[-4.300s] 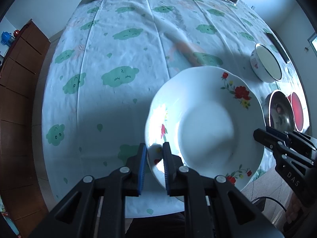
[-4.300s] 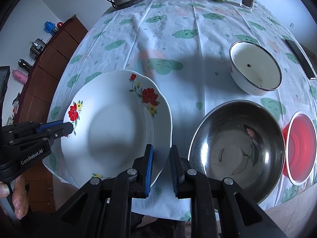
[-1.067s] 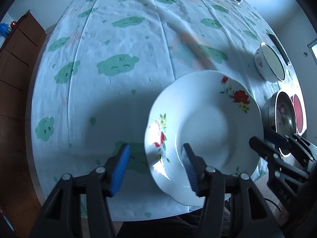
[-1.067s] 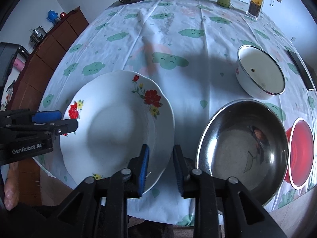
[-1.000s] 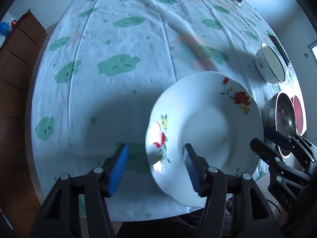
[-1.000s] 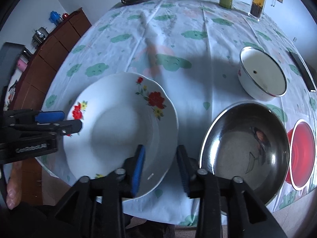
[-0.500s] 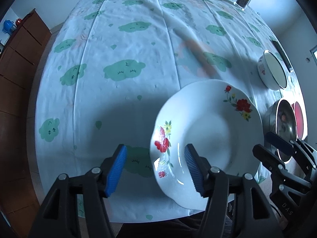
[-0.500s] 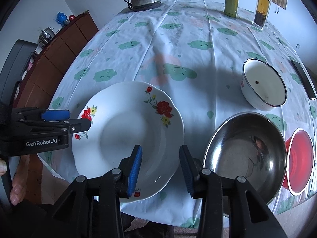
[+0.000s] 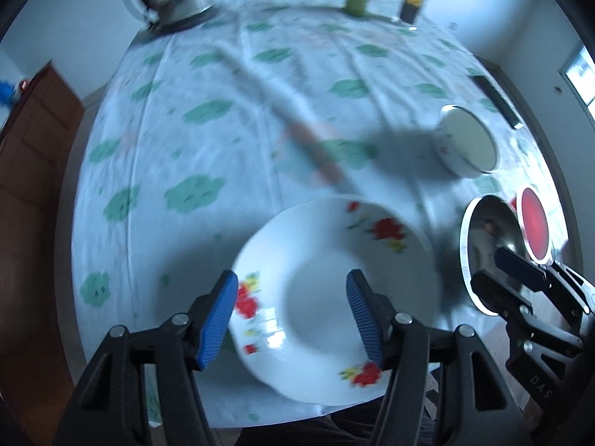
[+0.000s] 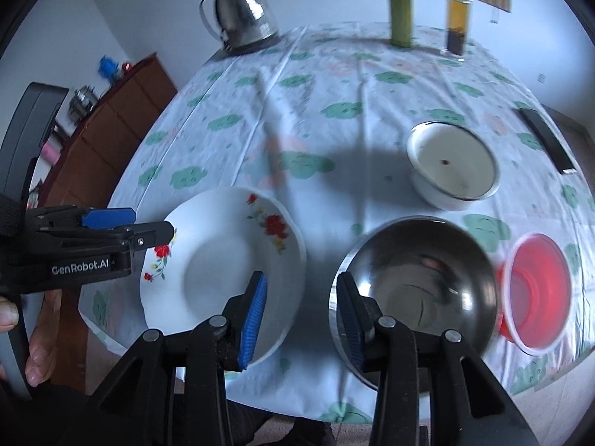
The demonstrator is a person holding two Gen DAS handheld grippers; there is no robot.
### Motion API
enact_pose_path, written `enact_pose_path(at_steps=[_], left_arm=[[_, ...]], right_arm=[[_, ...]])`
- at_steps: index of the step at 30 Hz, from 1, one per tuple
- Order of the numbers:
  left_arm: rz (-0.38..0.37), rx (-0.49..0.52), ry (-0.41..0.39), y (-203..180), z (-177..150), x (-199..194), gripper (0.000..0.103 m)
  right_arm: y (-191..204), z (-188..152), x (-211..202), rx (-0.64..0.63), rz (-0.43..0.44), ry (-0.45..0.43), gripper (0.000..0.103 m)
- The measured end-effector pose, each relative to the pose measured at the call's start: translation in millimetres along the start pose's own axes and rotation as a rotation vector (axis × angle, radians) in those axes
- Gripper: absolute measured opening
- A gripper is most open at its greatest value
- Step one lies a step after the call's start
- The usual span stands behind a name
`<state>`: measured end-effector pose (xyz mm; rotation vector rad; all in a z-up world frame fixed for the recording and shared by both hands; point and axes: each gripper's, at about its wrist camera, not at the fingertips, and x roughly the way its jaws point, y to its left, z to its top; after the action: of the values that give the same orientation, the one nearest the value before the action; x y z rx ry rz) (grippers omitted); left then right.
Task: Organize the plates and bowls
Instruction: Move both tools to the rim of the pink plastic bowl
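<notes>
A white plate with red flowers (image 9: 334,290) (image 10: 223,271) lies on the table near its front edge. My left gripper (image 9: 292,314) is open and raised over the plate's near left rim, holding nothing. My right gripper (image 10: 299,316) is open above the gap between the plate and a steel bowl (image 10: 420,282) (image 9: 491,245). A red bowl (image 10: 535,290) (image 9: 533,223) sits right of the steel bowl. A white enamel bowl (image 10: 452,165) (image 9: 468,146) sits farther back.
The table wears a white cloth with green clouds (image 10: 334,111). A steel kettle (image 10: 241,11), a green bottle (image 10: 399,11) and a glass jar (image 10: 457,18) stand at the far edge. A dark phone (image 10: 546,141) lies at the right. A wooden cabinet (image 10: 100,141) stands left.
Both grippers let go of the plate, opened wide and lifted back. The plate now rests on the table.
</notes>
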<state>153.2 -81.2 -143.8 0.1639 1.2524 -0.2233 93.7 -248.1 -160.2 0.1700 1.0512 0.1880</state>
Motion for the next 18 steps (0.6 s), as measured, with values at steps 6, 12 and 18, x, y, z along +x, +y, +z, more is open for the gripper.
enact_pose_path(at_steps=[6,12,18], left_arm=[[-0.063,0.091,-0.008,-50,16,-11,0.061],[-0.102,0.203,-0.019,-112,27,-19,0.061],[-0.109,0.294,-0.01,-161,34,-17,0.061]], right_arm=[[-46,-9,-30,0.107,-0.052,-0.06,0.041],[-97,-25,-48,0.222,-0.094,-0.091,0.041],[-143,-40,-64,0.334,-0.142,-0.126,0.041]])
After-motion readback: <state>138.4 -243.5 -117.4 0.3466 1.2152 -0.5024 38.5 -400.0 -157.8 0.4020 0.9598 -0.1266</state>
